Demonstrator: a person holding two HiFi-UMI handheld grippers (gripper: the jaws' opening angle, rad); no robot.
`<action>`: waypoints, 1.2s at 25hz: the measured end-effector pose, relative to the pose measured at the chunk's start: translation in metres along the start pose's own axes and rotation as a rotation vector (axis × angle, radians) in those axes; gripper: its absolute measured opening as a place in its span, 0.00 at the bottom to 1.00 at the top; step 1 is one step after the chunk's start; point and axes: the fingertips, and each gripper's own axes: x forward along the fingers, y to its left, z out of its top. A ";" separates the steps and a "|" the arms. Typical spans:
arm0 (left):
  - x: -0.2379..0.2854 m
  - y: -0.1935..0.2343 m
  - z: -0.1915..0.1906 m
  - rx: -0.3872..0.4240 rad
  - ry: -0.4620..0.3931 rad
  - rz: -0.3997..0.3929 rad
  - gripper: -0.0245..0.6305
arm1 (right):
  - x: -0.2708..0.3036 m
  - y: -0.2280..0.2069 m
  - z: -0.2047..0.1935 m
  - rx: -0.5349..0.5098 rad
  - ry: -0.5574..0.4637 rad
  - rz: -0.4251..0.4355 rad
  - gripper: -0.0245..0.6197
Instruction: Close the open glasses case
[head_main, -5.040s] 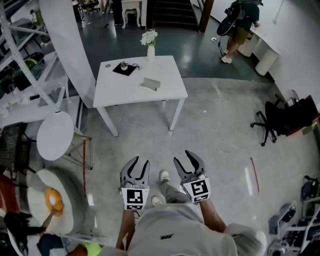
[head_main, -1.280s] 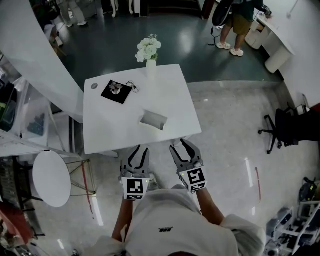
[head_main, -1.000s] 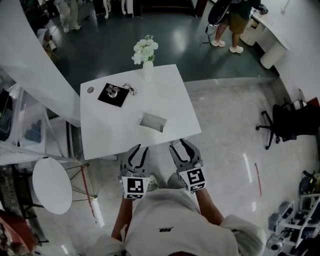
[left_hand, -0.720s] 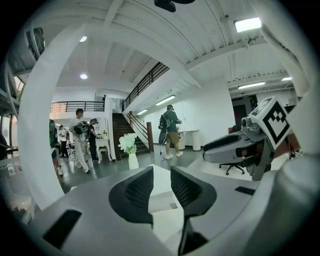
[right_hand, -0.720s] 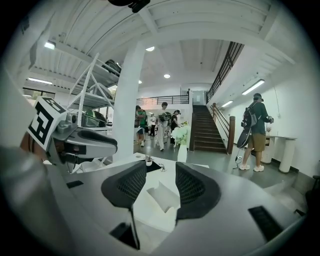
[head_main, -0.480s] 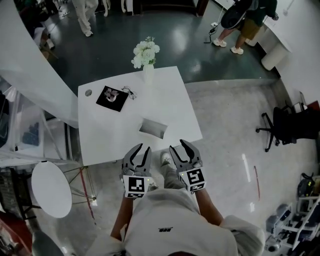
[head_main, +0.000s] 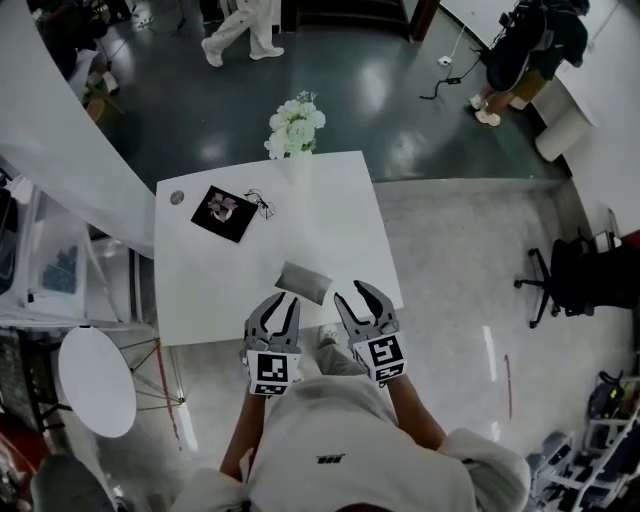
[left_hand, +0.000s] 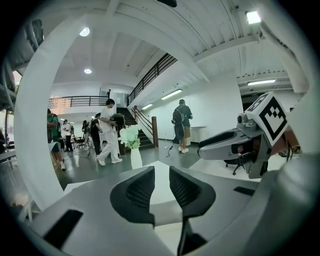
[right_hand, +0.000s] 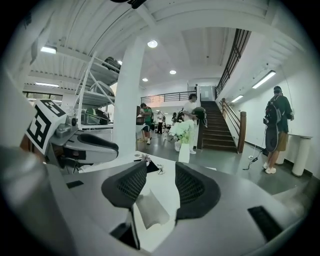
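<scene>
Held left tool (head_main: 277, 303) and right tool (head_main: 356, 296) at near tabletop (head_main: 215, 285) edge — jaws of both apart, empty. Observed glasses case (head_main: 303, 282) on tabletop just ahead.

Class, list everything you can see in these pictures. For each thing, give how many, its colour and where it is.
table: one, white, just ahead of the person
glasses case: one, pale grey, open, near the table's front edge
vase of flowers: one, white, at the table's far edge
mat: one, black, far left of the table
round side table: one, white, on the floor at left
office chair: one, black, on the floor at right
walking person: one, white clothes, far floor
standing person: one, dark top, top right
left tongs: one, grey, open, empty
right tongs: one, grey, open, empty
</scene>
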 end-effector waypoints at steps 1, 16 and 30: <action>0.006 0.001 0.000 -0.004 0.006 0.003 0.19 | 0.005 -0.005 -0.001 -0.002 0.007 0.006 0.32; 0.081 0.004 -0.029 -0.081 0.110 0.085 0.19 | 0.066 -0.055 -0.038 -0.036 0.114 0.159 0.31; 0.118 0.008 -0.091 -0.185 0.219 0.198 0.19 | 0.109 -0.060 -0.084 -0.062 0.184 0.334 0.30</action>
